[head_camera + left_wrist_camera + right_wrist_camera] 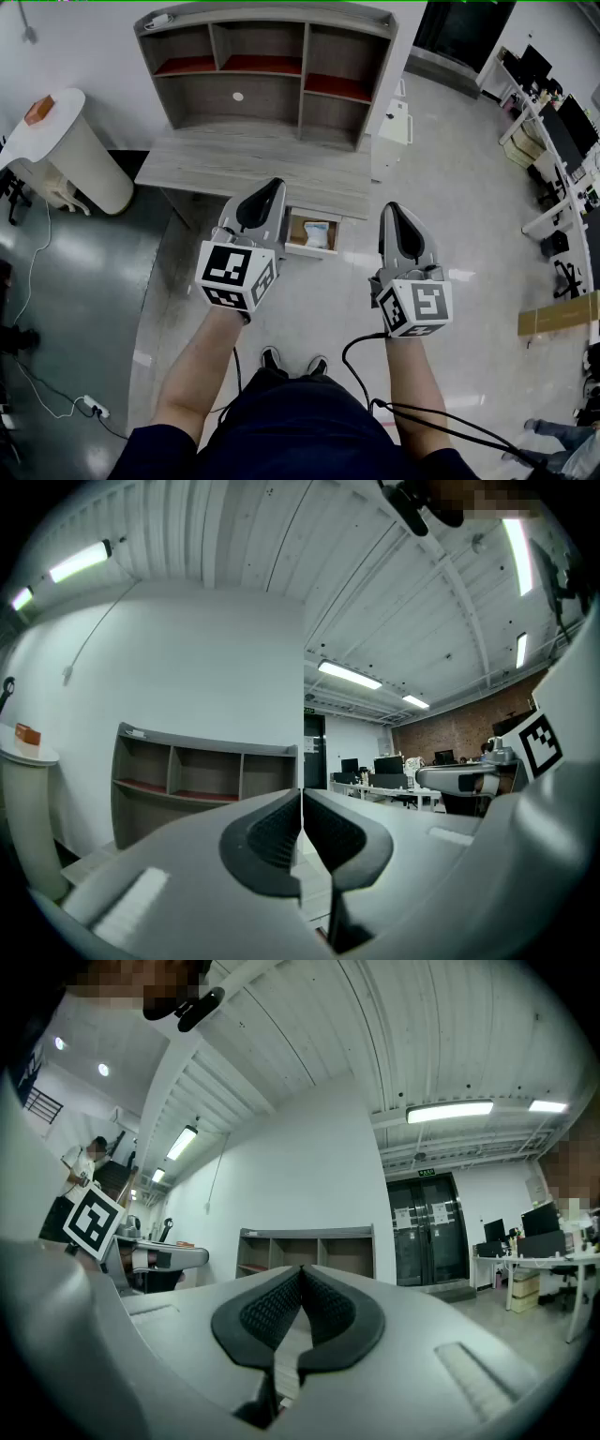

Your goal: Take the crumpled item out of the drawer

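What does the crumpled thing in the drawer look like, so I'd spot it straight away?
Find the grey wooden desk with the shelf unit on top. Under its front edge one drawer stands pulled open, brown inside. The crumpled item lies in it: a pale, whitish-blue wad, the only thing visible in the drawer and bright against the brown.

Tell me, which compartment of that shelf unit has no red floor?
The wide lower-left compartment: its floor is plain grey, while the three other compartments all have red floors.
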The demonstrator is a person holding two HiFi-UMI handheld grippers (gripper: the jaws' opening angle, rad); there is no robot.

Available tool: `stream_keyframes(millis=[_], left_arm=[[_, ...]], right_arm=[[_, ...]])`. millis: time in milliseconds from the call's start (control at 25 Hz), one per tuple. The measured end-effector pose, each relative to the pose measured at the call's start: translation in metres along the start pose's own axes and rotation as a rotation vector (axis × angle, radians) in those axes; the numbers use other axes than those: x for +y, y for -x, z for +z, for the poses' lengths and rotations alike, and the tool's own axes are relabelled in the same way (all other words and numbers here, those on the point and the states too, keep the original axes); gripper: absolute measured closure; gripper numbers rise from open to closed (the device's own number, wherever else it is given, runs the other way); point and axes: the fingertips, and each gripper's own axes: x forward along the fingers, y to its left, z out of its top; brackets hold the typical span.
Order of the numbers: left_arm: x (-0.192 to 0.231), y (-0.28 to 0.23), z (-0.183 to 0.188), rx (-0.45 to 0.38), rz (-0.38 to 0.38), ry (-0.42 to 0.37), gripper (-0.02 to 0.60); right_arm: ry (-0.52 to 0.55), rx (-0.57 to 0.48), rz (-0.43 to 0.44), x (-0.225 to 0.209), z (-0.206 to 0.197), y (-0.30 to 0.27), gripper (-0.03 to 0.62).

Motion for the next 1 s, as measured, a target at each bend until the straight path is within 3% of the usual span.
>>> stream_keyframes(millis=[360,1000], left_arm=[[0.014,0.006,-0.011,0.021,-0.004,0.017,0.574],[0.062,0.007,-0.057,0.079,-0.089,0.089,0.574]], right_arm=[[-0.036,-0.027,-0.012,0.003,-0.001,-0.005,0.588],[-0.003,0.048,-0.143,0.018,-0.028,-0.025,0.588]])
